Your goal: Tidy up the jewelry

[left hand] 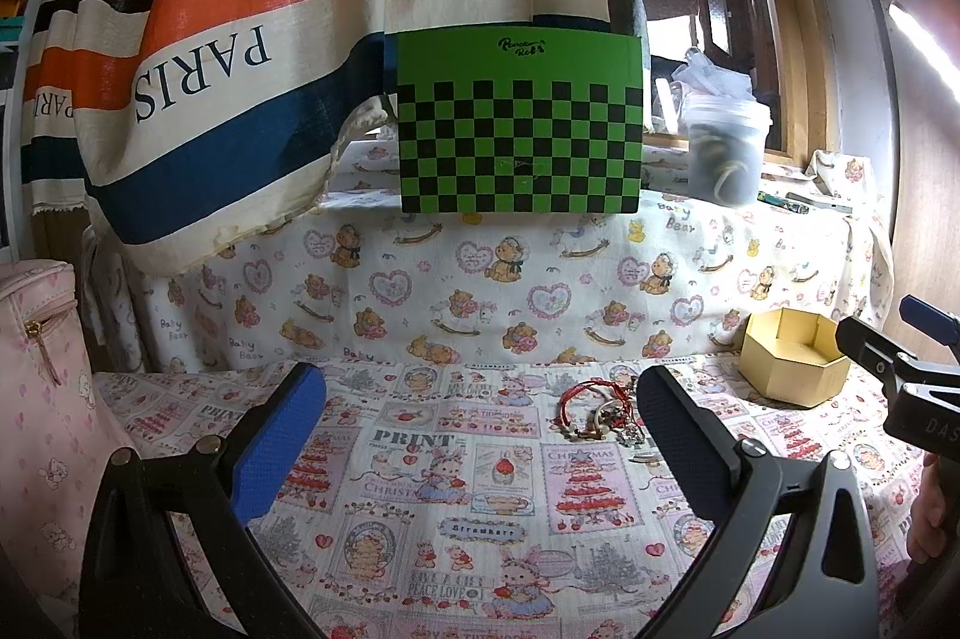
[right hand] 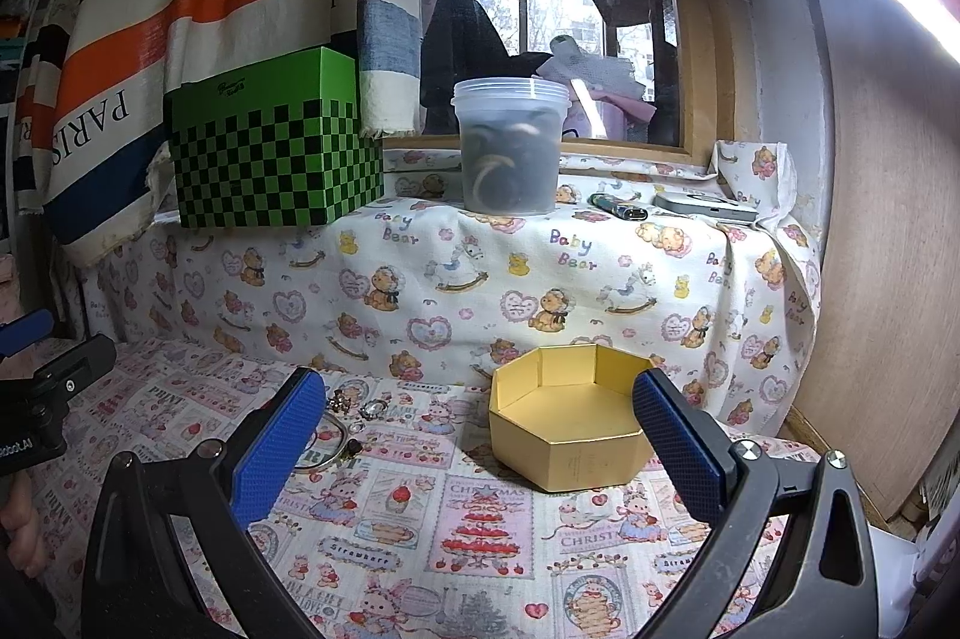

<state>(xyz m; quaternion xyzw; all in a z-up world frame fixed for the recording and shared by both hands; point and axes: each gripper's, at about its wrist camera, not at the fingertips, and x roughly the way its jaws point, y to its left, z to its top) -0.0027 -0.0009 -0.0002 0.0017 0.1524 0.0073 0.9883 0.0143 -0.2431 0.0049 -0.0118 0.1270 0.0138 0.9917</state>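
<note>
Your desk [right hand: 456, 549], covered in its printed Christmas cloth, carried everything the job needed, and nothing on it looked sorted yet, so I judge you were at the very start: the approach before the first pick.

The gold octagonal box [right hand: 567, 438] sat open and empty toward the right, just in front of the cloth-draped ledge. In the right wrist view it lay between the fingers of your right tool [right hand: 480, 450], which was spread wide and held nothing.

Your left tool [left hand: 483, 450] was likewise spread wide and empty, pointed at the desk with the jewelry just inside its right finger.

The jewelry pile [left hand: 600, 414] lay loose on the cloth, left of the box and apart from it: a red cord bracelet [left hand: 585, 390], a metal bangle [right hand: 327, 450], and some small charms too tangled to tell apart.

The next move, as I read it, called for you to bring one tool down over a single piece, the red cord being the easiest to single out, close on it alone, and carry it over the box rim. The knot of charms could lift together, so a narrow, careful pinch would have served you better.
</note>
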